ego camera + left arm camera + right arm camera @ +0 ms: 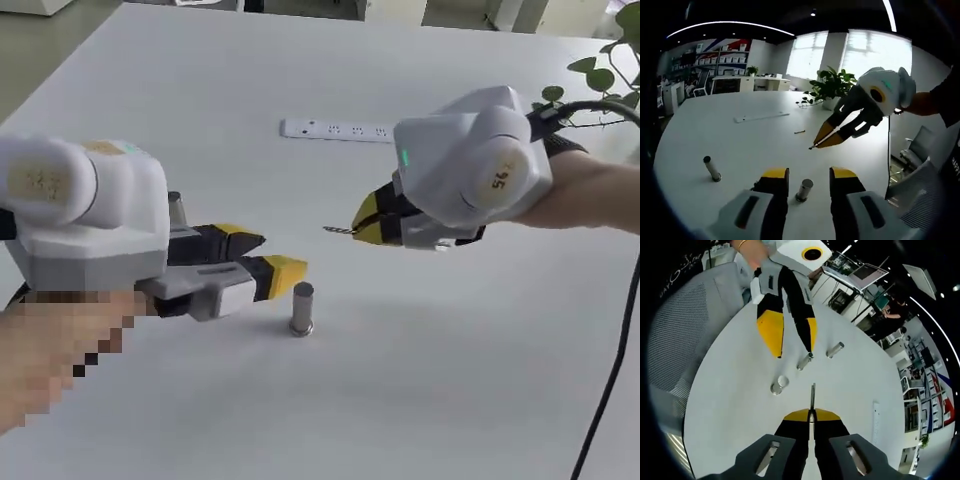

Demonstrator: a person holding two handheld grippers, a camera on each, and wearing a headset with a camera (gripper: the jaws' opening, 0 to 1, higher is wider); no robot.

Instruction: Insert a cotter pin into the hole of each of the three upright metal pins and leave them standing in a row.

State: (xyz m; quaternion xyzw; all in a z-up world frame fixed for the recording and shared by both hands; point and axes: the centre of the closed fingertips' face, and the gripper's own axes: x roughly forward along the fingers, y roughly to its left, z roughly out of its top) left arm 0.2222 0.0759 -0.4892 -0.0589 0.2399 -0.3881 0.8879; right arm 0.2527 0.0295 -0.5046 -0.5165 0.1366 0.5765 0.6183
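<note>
Left gripper: the left gripper is held at the near left of the table. Its yellow-tipped jaws are spread apart and nothing is gripped.

Metal pins: three metal pins are seen standing upright on the white top in the right gripper view, close together in a loose line.

Nearest metal pin: the nearest metal pin stands just beside the left gripper's jaw tips. In the left gripper view it is framed in the gap between the two jaws; contact cannot be told.

Second metal pin: a second metal pin stands apart, farther to the left.

Cotter pin: the cotter pin is held above the table, right of the metal pins, its free end pointed left.

Loose cotter pin: a loose cotter pin lies flat farther away, near the power strip.

Right gripper: the right gripper is held at the right, its jaws clamped on the cotter pin.

Far right: a plant is seen at the far corner, and a cable hangs down the right edge.
</note>
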